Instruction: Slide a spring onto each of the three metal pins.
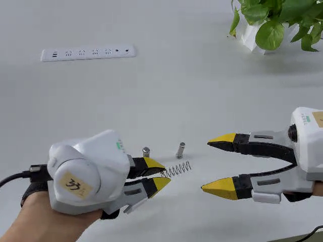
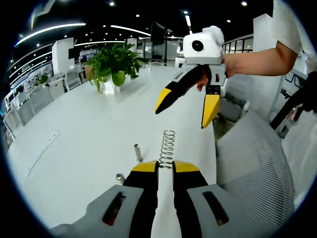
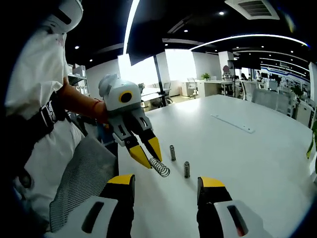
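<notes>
My left gripper (image 1: 165, 174) sits low at the left, shut on one end of a small wire spring (image 1: 176, 170) that sticks out level past its yellow tips. In the left gripper view the spring (image 2: 167, 148) points away from the tips. Just behind it, two short metal pins (image 1: 146, 151) (image 1: 180, 149) stand upright on the white table. They look ribbed in the right gripper view (image 3: 172, 152) (image 3: 186, 169); whether coils sit on them I cannot tell. My right gripper (image 1: 207, 166) hovers open to the right, its tips facing the spring's free end.
A white power strip (image 1: 88, 52) lies at the far left of the table. A potted plant (image 1: 275, 22) stands at the far right corner. A grey mesh chair (image 2: 257, 163) is beside the table's near edge.
</notes>
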Tool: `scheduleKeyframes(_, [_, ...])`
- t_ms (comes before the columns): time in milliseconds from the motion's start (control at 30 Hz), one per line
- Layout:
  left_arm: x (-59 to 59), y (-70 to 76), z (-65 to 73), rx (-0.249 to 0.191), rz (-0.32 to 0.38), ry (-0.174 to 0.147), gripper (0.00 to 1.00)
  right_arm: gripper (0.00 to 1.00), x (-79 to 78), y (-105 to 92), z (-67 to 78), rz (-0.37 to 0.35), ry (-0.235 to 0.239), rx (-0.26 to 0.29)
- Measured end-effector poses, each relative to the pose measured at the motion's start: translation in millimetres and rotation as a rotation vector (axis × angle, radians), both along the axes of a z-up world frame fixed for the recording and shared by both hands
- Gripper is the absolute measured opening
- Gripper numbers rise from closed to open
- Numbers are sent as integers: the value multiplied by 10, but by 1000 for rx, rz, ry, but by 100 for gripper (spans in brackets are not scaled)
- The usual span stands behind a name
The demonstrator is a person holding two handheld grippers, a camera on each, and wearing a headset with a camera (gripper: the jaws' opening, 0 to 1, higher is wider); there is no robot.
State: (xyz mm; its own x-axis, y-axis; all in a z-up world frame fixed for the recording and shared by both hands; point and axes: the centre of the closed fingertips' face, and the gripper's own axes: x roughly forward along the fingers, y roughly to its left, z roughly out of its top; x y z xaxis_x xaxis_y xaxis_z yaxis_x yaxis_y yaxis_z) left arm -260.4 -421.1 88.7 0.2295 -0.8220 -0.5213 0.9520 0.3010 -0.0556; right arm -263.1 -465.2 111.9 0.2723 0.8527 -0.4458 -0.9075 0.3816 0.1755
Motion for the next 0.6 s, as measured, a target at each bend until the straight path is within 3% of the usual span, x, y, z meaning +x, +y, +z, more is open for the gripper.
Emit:
scheduleKeyframes(267, [12, 136, 264, -82, 53, -20, 7, 33, 114, 315, 327, 24, 18, 92])
scheduleKeyframes(600, [56, 307, 529, -190, 128, -25, 7, 18, 177, 532, 487, 36, 67, 156])
